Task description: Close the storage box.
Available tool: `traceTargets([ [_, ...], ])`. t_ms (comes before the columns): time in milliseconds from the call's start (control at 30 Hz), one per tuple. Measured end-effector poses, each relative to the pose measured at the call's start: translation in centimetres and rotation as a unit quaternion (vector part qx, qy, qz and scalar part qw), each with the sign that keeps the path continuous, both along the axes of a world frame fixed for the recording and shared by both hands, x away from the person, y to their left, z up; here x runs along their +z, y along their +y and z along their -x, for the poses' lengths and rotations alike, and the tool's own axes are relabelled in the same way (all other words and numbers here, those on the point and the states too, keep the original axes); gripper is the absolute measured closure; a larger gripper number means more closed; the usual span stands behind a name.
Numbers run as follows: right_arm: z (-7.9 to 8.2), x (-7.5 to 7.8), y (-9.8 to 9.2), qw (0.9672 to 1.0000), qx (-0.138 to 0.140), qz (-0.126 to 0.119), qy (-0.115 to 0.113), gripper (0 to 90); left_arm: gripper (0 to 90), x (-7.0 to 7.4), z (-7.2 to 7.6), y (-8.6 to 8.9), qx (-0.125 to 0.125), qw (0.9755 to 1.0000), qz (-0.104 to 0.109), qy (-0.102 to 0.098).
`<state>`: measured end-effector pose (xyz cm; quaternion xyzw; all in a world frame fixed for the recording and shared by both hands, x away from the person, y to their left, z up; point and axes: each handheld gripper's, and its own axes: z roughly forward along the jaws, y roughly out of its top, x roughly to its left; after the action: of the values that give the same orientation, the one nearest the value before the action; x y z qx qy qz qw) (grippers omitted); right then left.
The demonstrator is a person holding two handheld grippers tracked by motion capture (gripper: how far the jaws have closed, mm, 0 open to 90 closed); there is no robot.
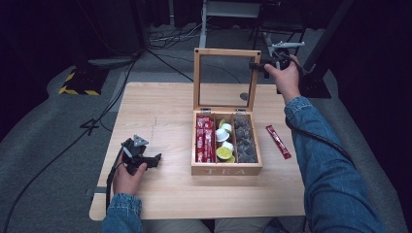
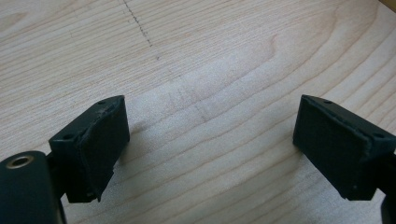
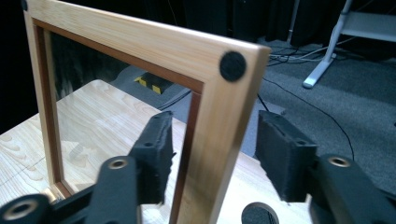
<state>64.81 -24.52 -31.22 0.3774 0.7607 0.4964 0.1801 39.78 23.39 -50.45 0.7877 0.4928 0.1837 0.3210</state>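
Standing upright at the far side of the table [image 1: 160,104], the box lid [image 1: 226,54] is a wood frame w/ a clear pane, hinged to the far edge of the tea box [image 1: 226,170]. Right gripper [image 1: 260,65] is up at the lid's right upright, near its top corner. In the right gripper view the jaws straddle that frame edge [image 3: 219,135]: left pad [image 3: 154,158] right against the wood or nearly so, right pad [image 3: 280,154] w/ a visible gap to it. So not clamped yet, wood between the jaws. A black round bumper [image 3: 232,66] sits on the frame corner above them.

Box is open, approx. mid-table: red sachets [image 1: 205,138] in the left compartment, small lidded cups [image 1: 224,141] in the middle, dark tea bags [image 1: 244,141] in the right. One more red sachet [image 1: 278,141] lies on the table just right of the box, apart from it.

Left gripper [image 1: 156,159] is near the table's left-near part, well apart from the box, held in the left hand [image 1: 127,178]. Left gripper view: jaws spread wide, only bare wood betw. them.
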Motion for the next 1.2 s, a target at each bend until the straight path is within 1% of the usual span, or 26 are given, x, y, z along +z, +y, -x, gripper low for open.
traceTargets([
  [67, 0.2, 0.3, 0.2, 1.0000, 0.003, 0.000, -0.006, 50.9, 11.0, 0.0, 0.0, 0.0, 0.000, 1.0000, 0.000, 0.000],
  [100, 0.3, 0.4, 0.3, 0.9999, 0.006, -0.003, -0.010, 51.7, 11.1, 0.0, 0.0, 0.0, 0.000, 1.0000, 0.000, -0.001],
  [133, 0.3, 0.4, 0.3, 0.9999, 0.006, -0.003, -0.010, 51.7, 11.0, 0.0, 0.0, 0.0, 0.000, 1.0000, 0.000, -0.001],
  [200, 0.6, 1.0, 0.5, 0.9998, 0.005, 0.007, -0.018, 51.0, 11.1, 0.0, 0.0, 0.0, 0.000, 1.0000, 0.000, 0.000],
  [267, 0.8, 1.3, 0.4, 0.9998, 0.004, 0.008, -0.020, 52.1, 11.1, 0.0, 0.0, 0.0, 0.001, 1.0000, 0.002, 0.000],
  [300, 1.0, 1.5, 0.3, 0.9998, 0.004, 0.006, -0.020, 52.5, 11.1, 0.0, 0.0, 0.0, -0.001, 1.0000, -0.002, 0.000],
  [400, 1.3, 1.7, 0.3, 0.9997, 0.005, 0.007, -0.021, 53.2, 11.1, 0.0, 0.0, 0.0, -0.001, 1.0000, -0.002, -0.001],
  [433, 1.6, 2.0, 0.2, 0.9996, 0.007, 0.012, -0.023, 53.9, 11.0, 0.0, 0.0, 0.0, -0.001, 1.0000, -0.002, 0.000],
  [633, 3.3, 3.0, 0.0, 0.9992, 0.016, 0.014, -0.034, 55.1, 11.1, 0.0, 0.0, 0.1, -0.002, 1.0000, -0.004, 0.001],
  [733, 4.4, 3.6, -0.2, 0.9988, 0.025, 0.019, -0.037, 55.8, 11.1, 0.0, 0.0, 0.0, -0.001, 1.0000, -0.003, 0.000],
  [767, 4.4, 3.6, -0.2, 0.9988, 0.025, 0.019, -0.037, 55.8, 11.1, 0.0, 0.0, 0.0, -0.001, 1.0000, -0.003, 0.000],
  [800, 4.8, 3.7, -0.2, 0.9986, 0.027, 0.023, -0.039, 55.9, 11.1, 0.0, 0.0, 0.0, -0.002, 1.0000, -0.003, 0.001],
  [833, 5.6, 4.0, -0.2, 0.9982, 0.029, 0.029, -0.043, 56.0, 11.1, 0.0, 0.0, 0.0, -0.001, 1.0000, -0.003, 0.001],
  [867, 5.6, 4.0, -0.2, 0.9982, 0.029, 0.029, -0.043, 56.0, 11.1, 0.0, 0.0, 0.0, -0.001, 1.0000, -0.003, 0.001],
  [900, 6.3, 4.2, -0.3, 0.9977, 0.033, 0.036, -0.046, 56.1, 11.0, 0.0, 0.0, 0.0, -0.002, 1.0000, -0.003, 0.000],
  [933, 6.7, 4.2, -0.3, 0.9977, 0.034, 0.037, -0.046, 56.4, 11.0, 0.0, 0.0, 0.1, -0.002, 1.0000, -0.004, 0.000],
  [1067, 8.3, 4.5, -0.4, 0.9970, 0.041, 0.044, -0.048, 57.7, 11.1, 0.0, 0.0, 0.1, -0.002, 1.0000, -0.004, 0.000],
  [1200, 9.8, 4.8, -0.4, 0.9959, 0.049, 0.061, -0.046, 57.7, 11.0, 0.0, 0.0, 0.1, -0.002, 1.0000, -0.004, 0.000],
])
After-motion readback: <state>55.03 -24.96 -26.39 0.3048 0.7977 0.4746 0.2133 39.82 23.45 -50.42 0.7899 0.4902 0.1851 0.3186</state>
